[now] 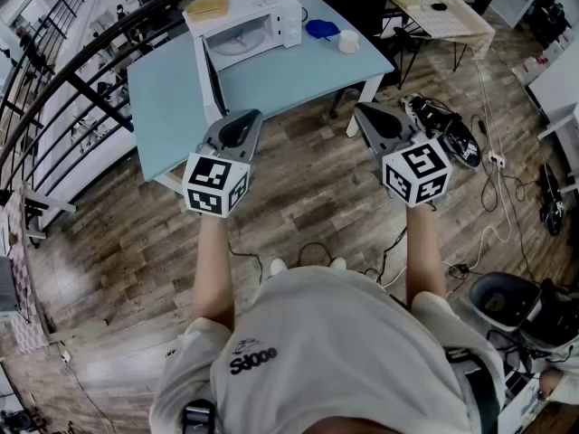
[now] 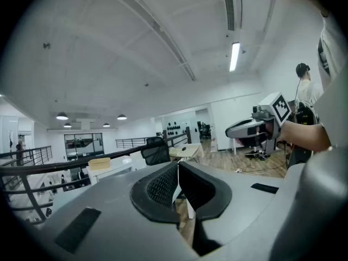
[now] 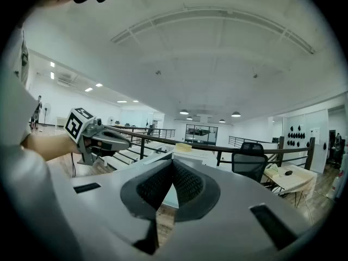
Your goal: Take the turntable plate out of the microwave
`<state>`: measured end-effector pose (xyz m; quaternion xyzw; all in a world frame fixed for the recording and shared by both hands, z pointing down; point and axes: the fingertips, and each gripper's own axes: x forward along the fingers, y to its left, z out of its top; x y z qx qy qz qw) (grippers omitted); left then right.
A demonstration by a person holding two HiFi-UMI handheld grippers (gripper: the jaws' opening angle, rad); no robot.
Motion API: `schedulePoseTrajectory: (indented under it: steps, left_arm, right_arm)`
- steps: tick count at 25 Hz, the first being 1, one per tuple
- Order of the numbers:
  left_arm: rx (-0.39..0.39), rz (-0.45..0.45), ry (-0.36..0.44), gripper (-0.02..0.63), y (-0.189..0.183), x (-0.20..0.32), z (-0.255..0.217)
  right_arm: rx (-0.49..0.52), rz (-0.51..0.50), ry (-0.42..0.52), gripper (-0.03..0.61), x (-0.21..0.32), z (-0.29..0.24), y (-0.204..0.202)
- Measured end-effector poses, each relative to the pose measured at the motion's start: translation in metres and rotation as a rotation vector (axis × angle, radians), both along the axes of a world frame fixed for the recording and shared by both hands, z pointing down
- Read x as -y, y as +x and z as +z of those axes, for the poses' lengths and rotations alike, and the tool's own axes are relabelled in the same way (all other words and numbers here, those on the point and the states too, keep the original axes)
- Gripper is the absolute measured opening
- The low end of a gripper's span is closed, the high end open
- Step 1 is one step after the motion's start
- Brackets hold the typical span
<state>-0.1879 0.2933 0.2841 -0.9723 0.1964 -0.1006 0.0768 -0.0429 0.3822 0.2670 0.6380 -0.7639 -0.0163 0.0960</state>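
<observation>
Lt-blue table point(image 1: 172, 107) w/ open microwave point(image 1: 249, 21), blue item point(image 1: 321, 29) & white cup point(image 1: 348, 41).

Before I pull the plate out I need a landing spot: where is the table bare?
Bare: the table in front of the microwave, and its left end past the open door. Crowded: the far right corner, with a blue object and white cup.

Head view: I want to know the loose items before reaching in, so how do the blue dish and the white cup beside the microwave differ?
Colour: the blue dish is deep blue, the white cup white. Shape: the blue dish lies low and flat, the white cup stands taller. Place: the blue dish is nearer the microwave, the white cup nearer the edge of the table. Both rest on the table.
</observation>
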Motion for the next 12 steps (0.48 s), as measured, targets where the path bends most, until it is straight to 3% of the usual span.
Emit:
schedulePoseTrajectory:
  steps: [12]
  left_arm:
    - [0.024,-0.088,-0.039,0.021,0.059,-0.031,0.026]
  right_arm:
    - [0.035,-0.014,0.028,0.006,-0.023,0.014,0.074]
